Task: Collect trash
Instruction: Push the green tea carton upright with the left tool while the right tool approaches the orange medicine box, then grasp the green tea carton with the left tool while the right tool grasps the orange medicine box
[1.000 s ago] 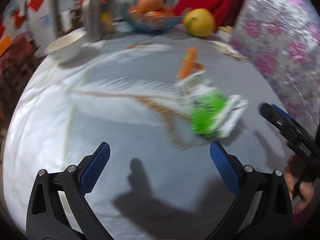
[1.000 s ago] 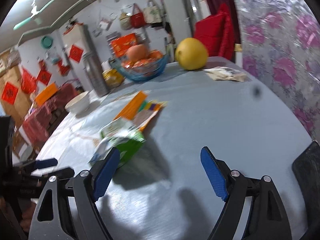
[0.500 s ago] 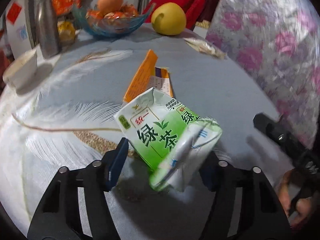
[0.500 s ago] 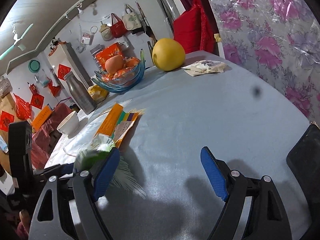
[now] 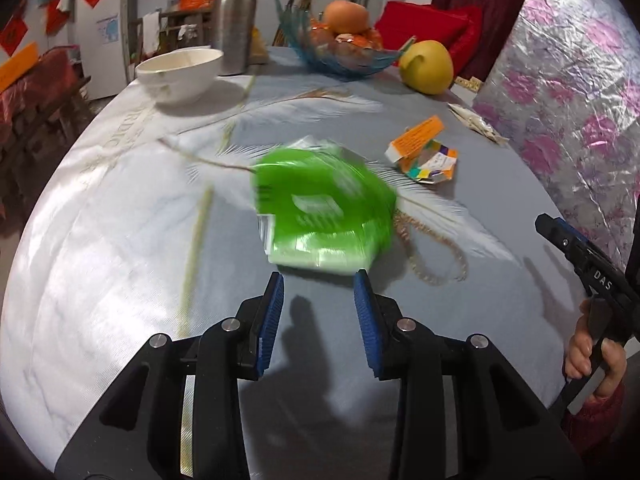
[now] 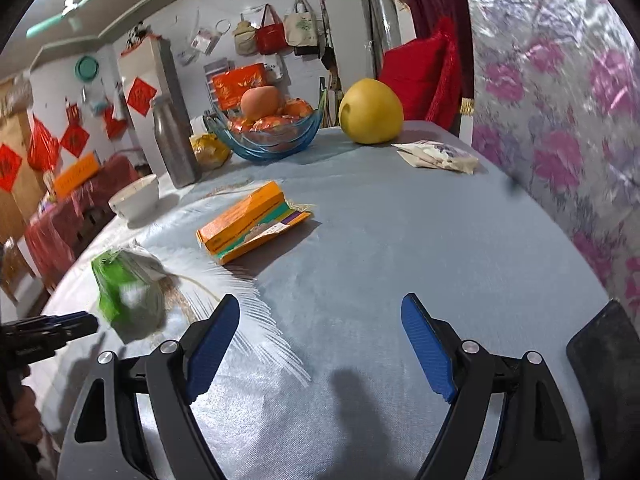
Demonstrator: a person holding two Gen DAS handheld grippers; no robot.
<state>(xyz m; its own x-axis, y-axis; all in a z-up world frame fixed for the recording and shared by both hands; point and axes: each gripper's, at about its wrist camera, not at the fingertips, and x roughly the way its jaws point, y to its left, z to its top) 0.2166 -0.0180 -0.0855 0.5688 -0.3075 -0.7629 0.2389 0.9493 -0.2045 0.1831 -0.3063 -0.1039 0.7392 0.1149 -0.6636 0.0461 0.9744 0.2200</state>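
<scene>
A crumpled green tea carton (image 5: 324, 212) is motion-blurred just beyond my left gripper (image 5: 319, 292); it also shows in the right wrist view (image 6: 128, 290). The left jaws stand partly closed with an empty gap, and the carton's near edge sits just past the fingertips, apart from them. An orange flattened box (image 5: 420, 148) lies further right; it also shows in the right wrist view (image 6: 250, 222). A white wrapper (image 6: 438, 156) lies near the far edge. My right gripper (image 6: 320, 340) is wide open and empty above the tablecloth (image 6: 400, 260).
A white bowl (image 5: 180, 74), a steel bottle (image 5: 236, 16), a blue glass fruit bowl (image 5: 340, 52) and a yellow pomelo (image 5: 428, 66) stand at the far side. A floral foil wall (image 6: 560, 120) borders the right. A dark chair back (image 6: 604, 360) is at lower right.
The green carton was between the left jaws half a second ago; now it is out of them, blurred, lying ahead. The left jaws have narrowed. The right gripper stayed open.
</scene>
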